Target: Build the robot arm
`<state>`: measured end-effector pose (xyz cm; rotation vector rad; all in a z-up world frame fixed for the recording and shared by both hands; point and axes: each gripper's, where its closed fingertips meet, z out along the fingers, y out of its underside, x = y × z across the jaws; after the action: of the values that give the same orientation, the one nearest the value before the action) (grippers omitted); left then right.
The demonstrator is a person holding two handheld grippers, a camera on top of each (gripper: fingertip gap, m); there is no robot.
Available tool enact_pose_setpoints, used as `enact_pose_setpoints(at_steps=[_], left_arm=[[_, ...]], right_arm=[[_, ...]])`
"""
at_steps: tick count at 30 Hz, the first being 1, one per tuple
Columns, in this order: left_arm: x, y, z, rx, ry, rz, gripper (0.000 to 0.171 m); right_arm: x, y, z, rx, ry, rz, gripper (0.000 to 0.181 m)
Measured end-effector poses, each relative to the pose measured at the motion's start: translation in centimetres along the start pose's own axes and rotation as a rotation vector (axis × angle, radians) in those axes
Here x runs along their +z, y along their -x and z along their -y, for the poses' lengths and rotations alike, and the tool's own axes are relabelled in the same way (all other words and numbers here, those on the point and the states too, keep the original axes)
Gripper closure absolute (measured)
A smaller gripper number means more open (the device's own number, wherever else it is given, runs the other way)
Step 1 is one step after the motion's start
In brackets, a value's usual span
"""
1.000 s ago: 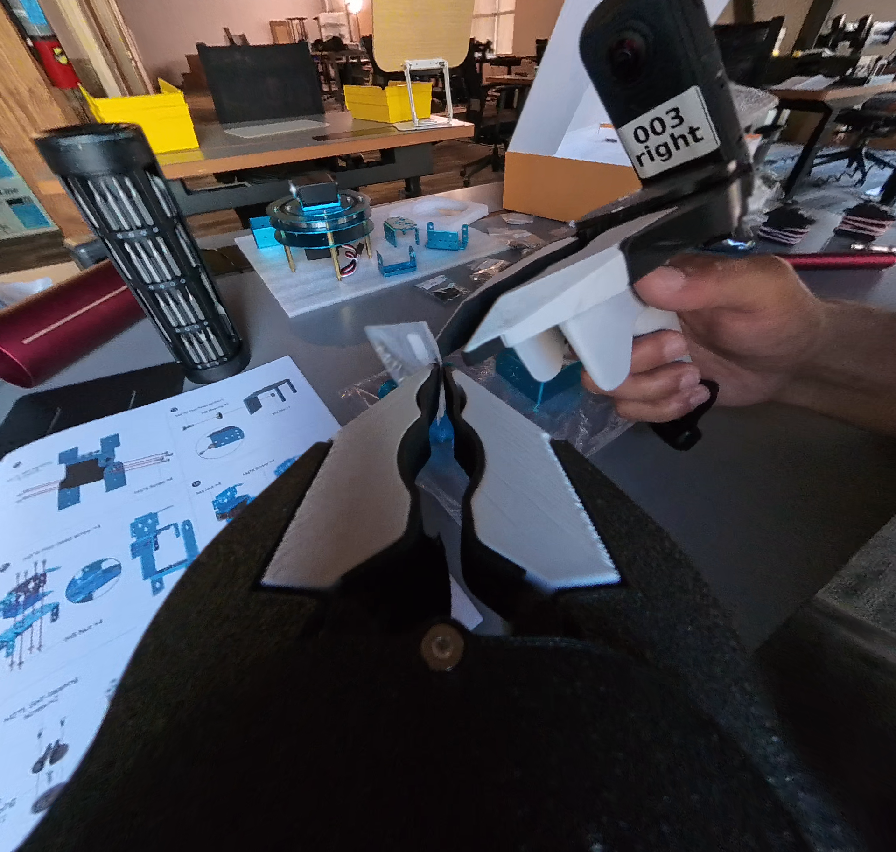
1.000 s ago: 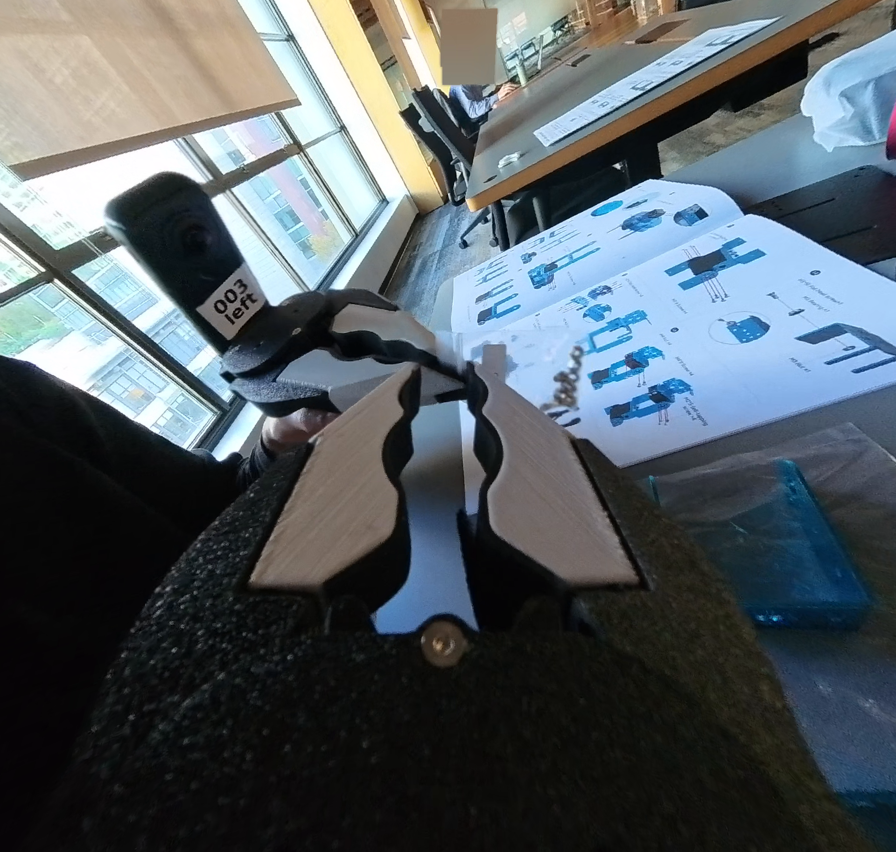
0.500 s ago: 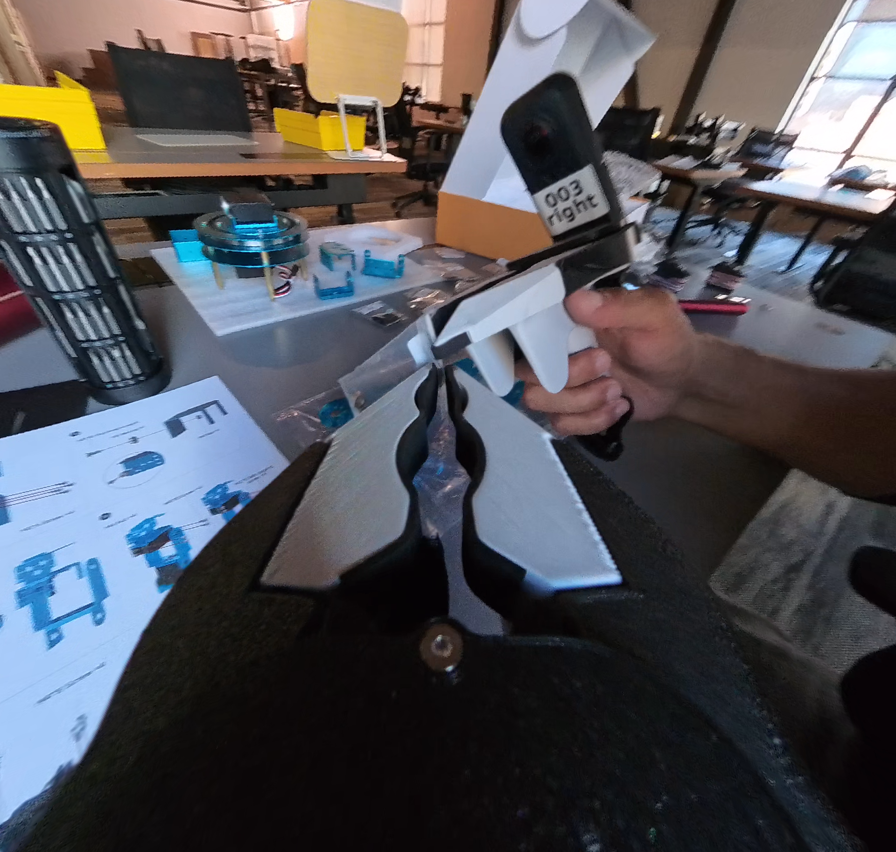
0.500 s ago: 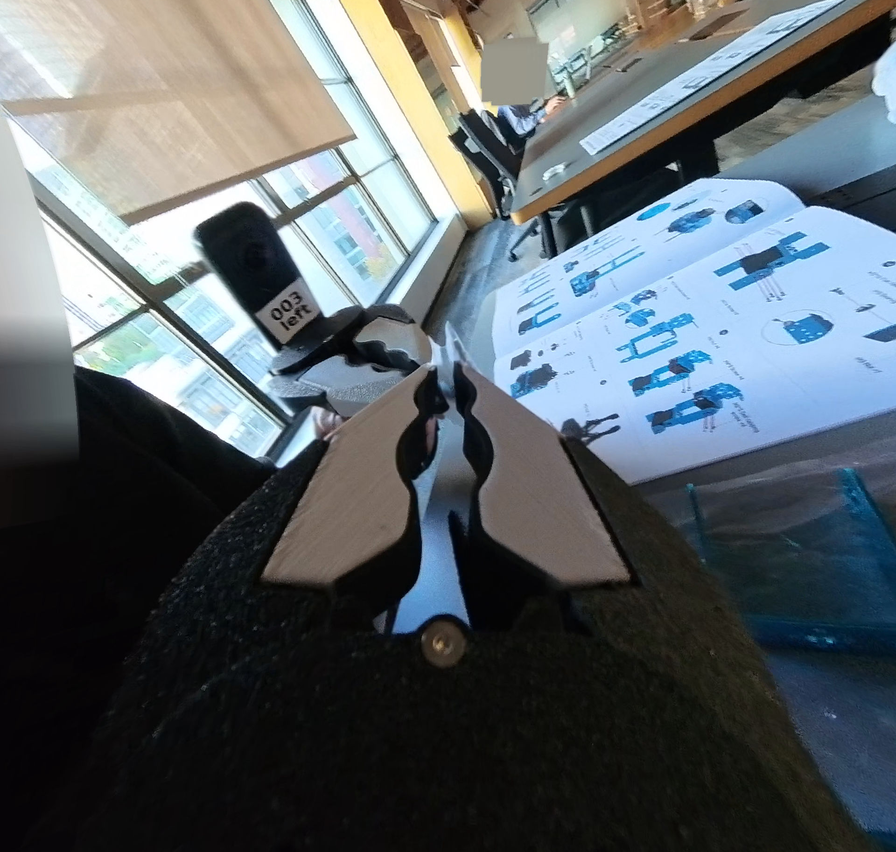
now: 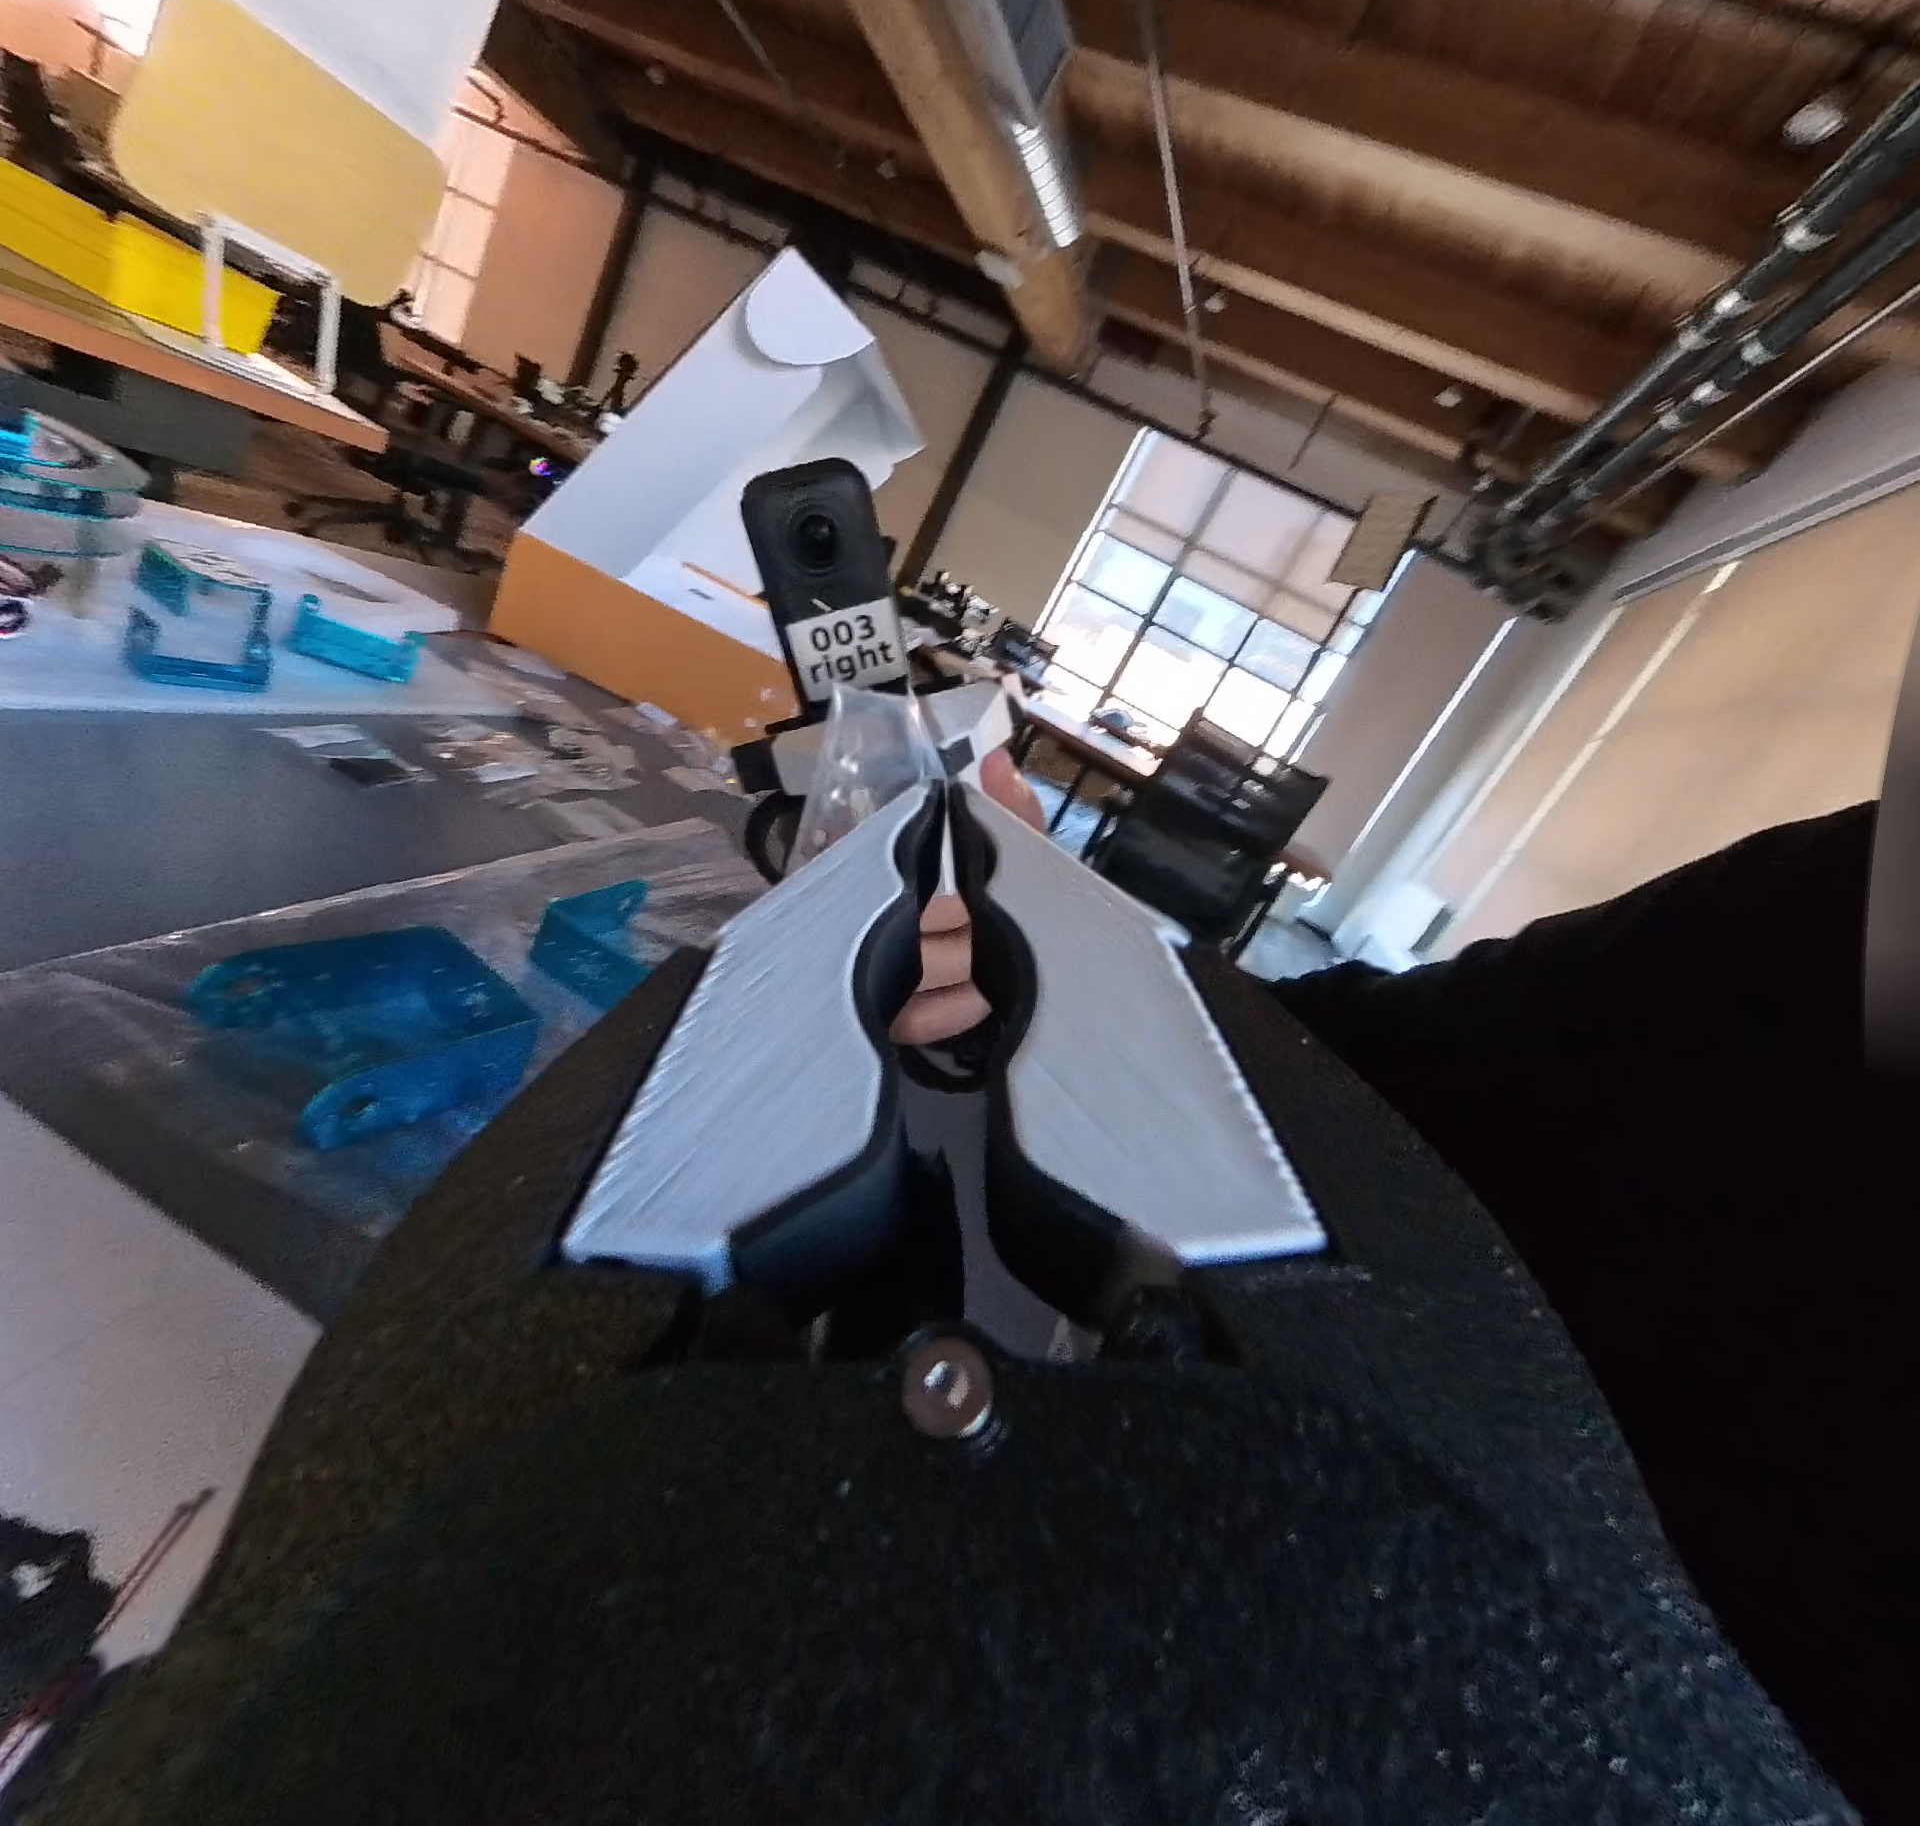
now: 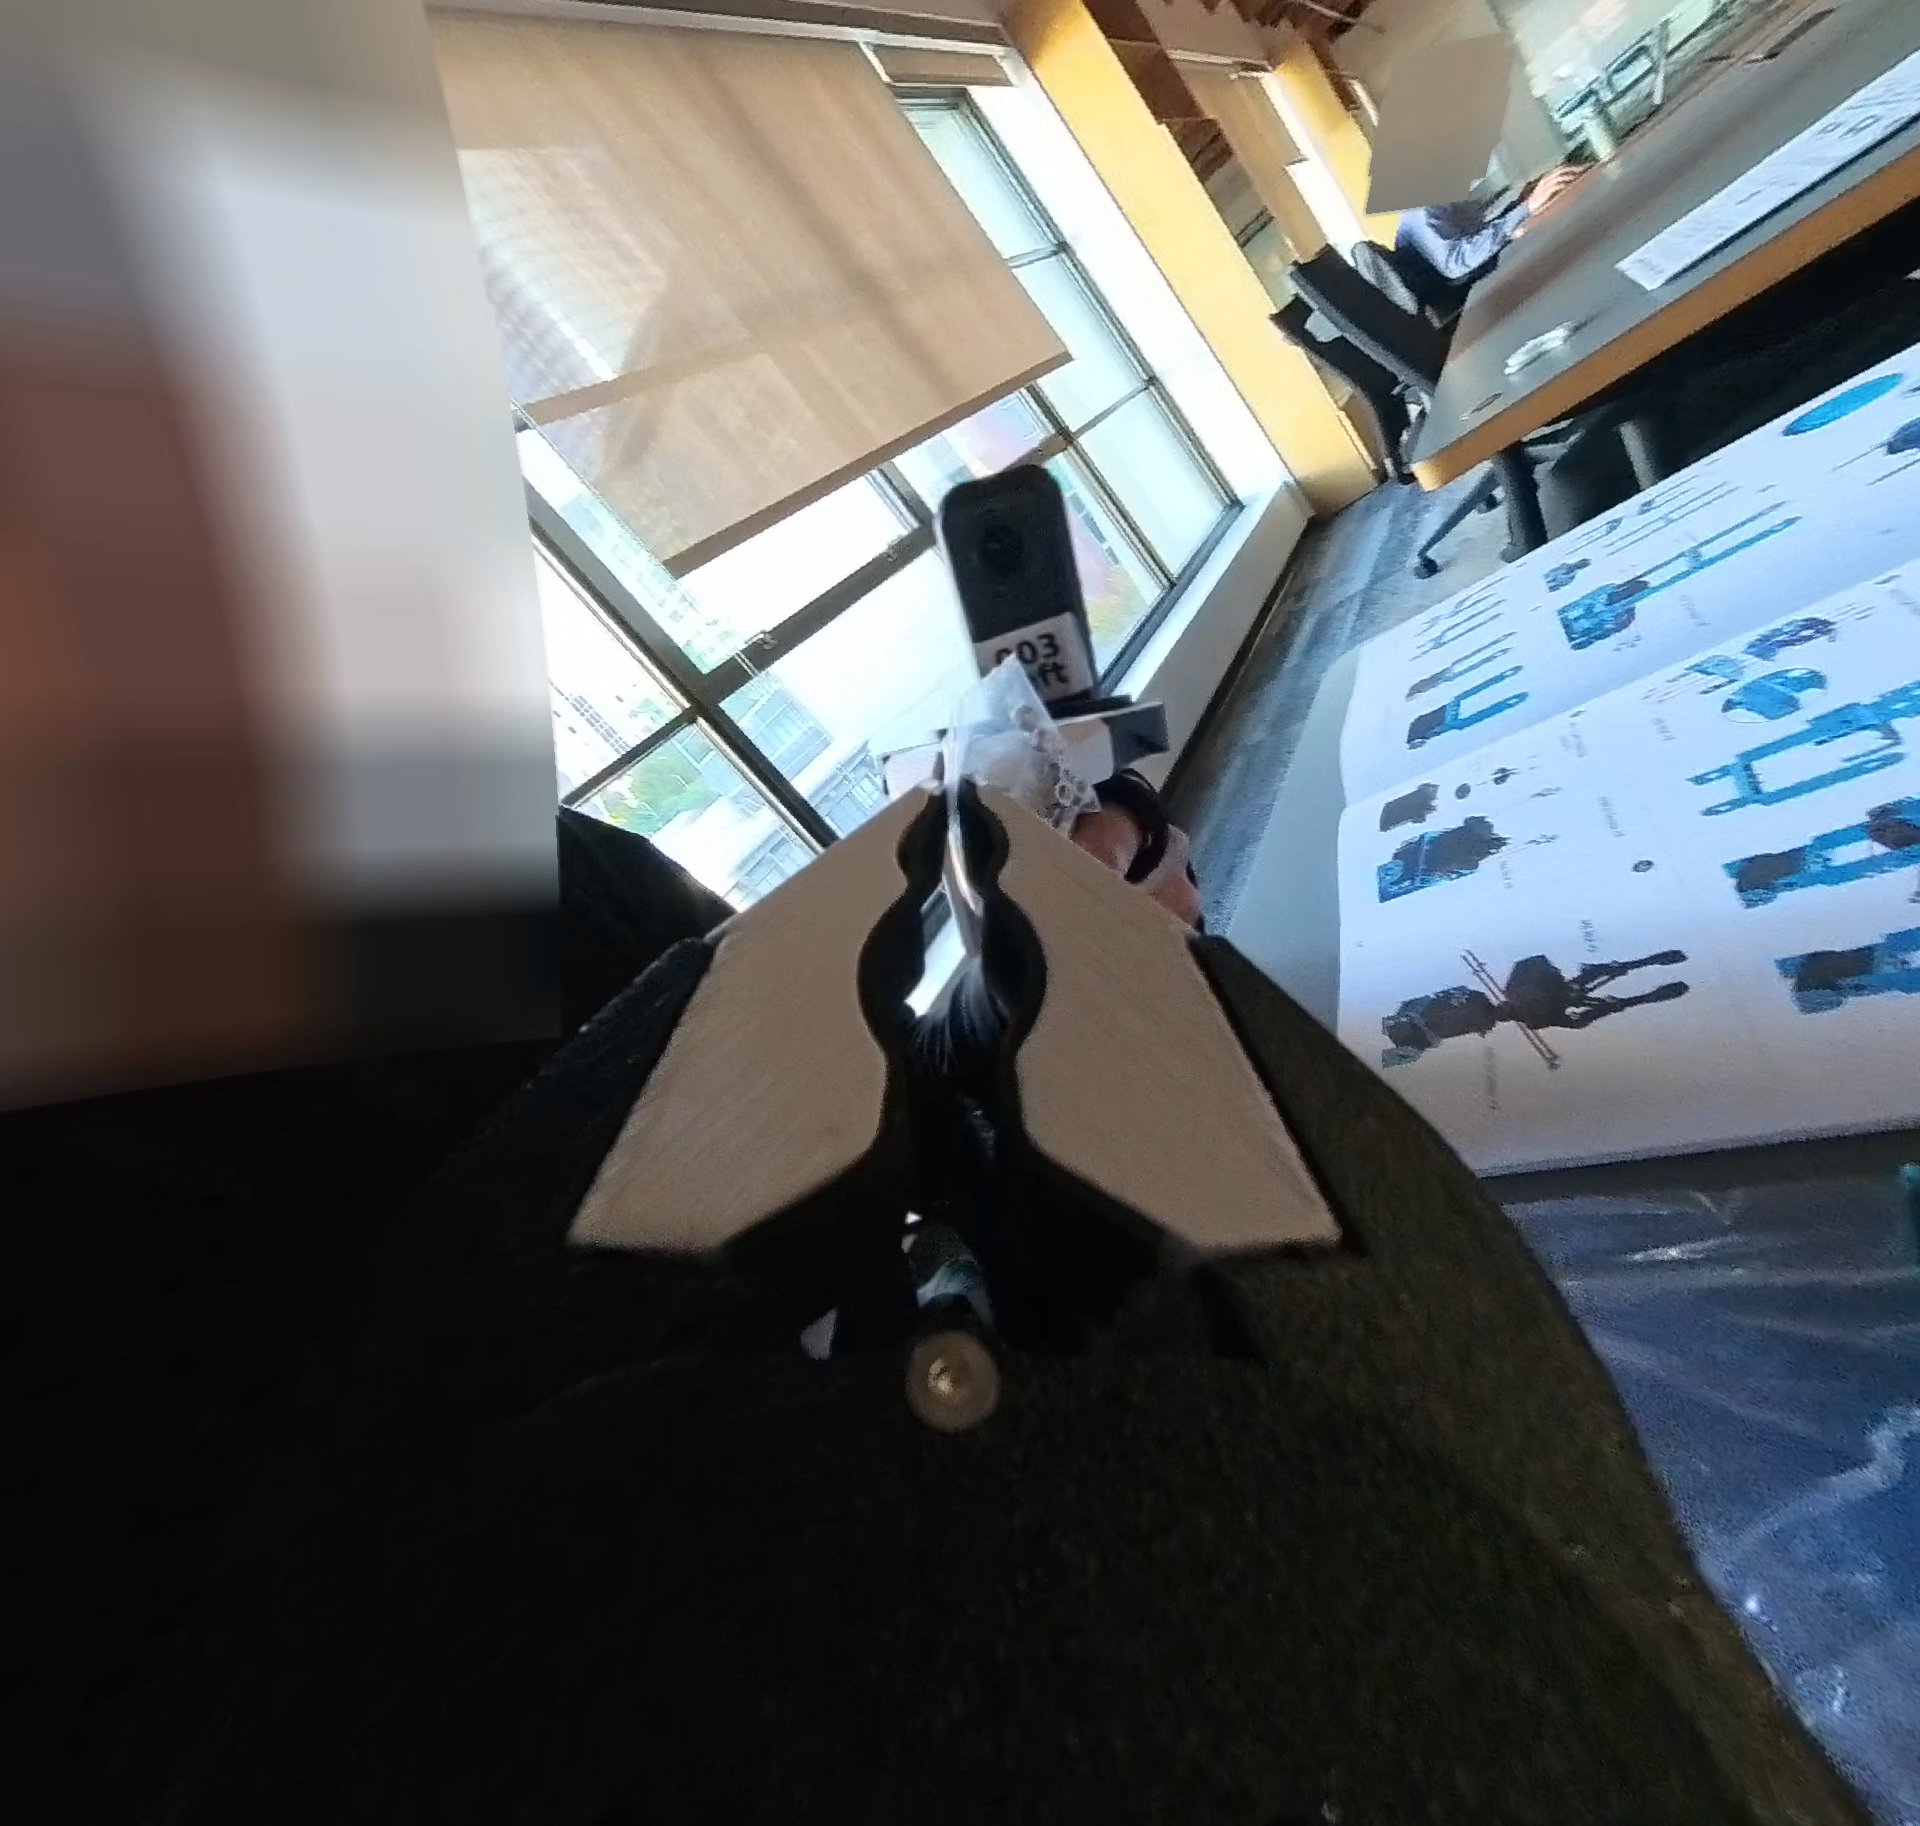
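A small clear plastic bag (image 5: 862,758) of little metal parts hangs in the air between both grippers. My left gripper (image 5: 943,802) is shut on one edge of it. My right gripper (image 6: 961,808) is shut on the other edge, and the bag (image 6: 1013,753) with its screws shows just past its tips. The two grippers face each other tip to tip, lifted above the grey table (image 5: 260,820). The right gripper's black camera (image 5: 826,581) stands right behind the bag in the left wrist view. The left gripper's camera (image 6: 1013,571) stands behind it in the right wrist view.
Blue metal brackets in clear wrap (image 5: 364,1018) lie on the table below, with more blue brackets (image 5: 208,623) on a white sheet farther back. An open box (image 5: 665,550) stands behind. An open instruction booklet (image 6: 1662,820) lies beside crinkled clear plastic (image 6: 1766,1361). My left and right fingertips are right by each other.
Both grippers rose from table level and tilted upward, carrying the small bag. The right gripper closed onto the bag's edge. The booklet and black mesh cylinder left the left wrist view.
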<state>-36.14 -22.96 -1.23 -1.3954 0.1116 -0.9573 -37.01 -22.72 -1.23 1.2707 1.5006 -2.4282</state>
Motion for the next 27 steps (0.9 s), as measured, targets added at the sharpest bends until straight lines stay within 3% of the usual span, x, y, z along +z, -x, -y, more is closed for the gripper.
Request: enact_pose_setpoints(at_steps=[6, 12, 20, 27], left_arm=[[-0.6, -0.7, 1.0, -0.101, -0.064, -0.107, 0.169], [-0.4, 0.0, 0.3, -0.011, -0.012, -0.020, 0.169], [-0.3, -0.2, -0.1, -0.015, 0.003, -0.038, 0.171], [-0.2, 0.6, -0.1, -0.006, -0.006, 0.002, 0.171]], right_arm=[[0.0, 0.6, -0.2, 0.002, 0.015, 0.030, 0.181], [0.2, 0.7, -0.4, 0.008, 0.027, 0.041, 0.180], [0.2, 0.7, -0.4, 0.013, 0.024, 0.049, 0.180], [0.0, -0.5, -0.1, -0.033, 0.017, -0.047, 0.179]])
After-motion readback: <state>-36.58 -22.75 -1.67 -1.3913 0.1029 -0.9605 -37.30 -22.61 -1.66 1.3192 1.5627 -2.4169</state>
